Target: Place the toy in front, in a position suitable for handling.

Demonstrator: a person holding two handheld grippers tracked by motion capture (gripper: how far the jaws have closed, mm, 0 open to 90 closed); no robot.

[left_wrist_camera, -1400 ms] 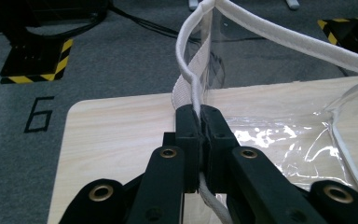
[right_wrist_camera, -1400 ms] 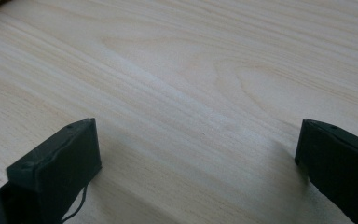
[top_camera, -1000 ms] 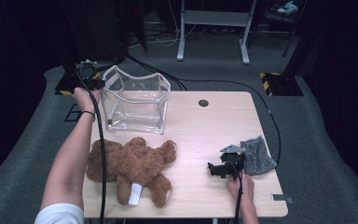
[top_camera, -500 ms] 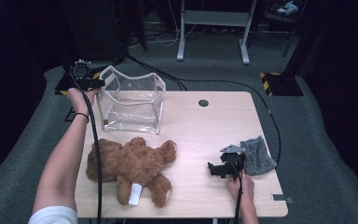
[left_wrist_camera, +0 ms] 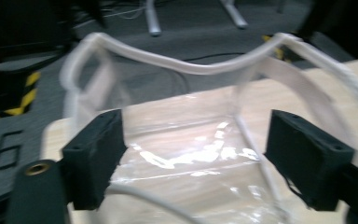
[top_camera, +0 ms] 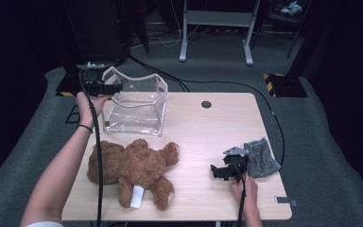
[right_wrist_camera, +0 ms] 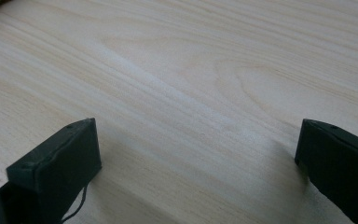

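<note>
A clear plastic bag [top_camera: 137, 108] with white trim stands open at the table's back left; the left gripper view looks into its mouth [left_wrist_camera: 191, 140]. My left gripper [top_camera: 116, 88] [left_wrist_camera: 200, 158] is at the bag's left rim. Its jaws have just been opening and stand wide, pressing on nothing, with a white edge of the bag low between them. A brown teddy bear [top_camera: 132, 168] lies at the front left. My right gripper [top_camera: 216, 171] [right_wrist_camera: 191, 163] rests open on bare wood at the front right, next to a grey cloth [top_camera: 261, 158].
The wooden table [top_camera: 203, 137] has a round cable hole [top_camera: 206, 104] near its back edge. Black cables trail over the grey floor behind it, near a white frame's legs [top_camera: 184, 47]. A yellow-and-black striped block [top_camera: 283, 82] sits off the back right corner.
The left hand has shifted a little by the bag's left rim, and the bag's mouth has changed shape slightly. The right hand, bear and cloth have not moved.
</note>
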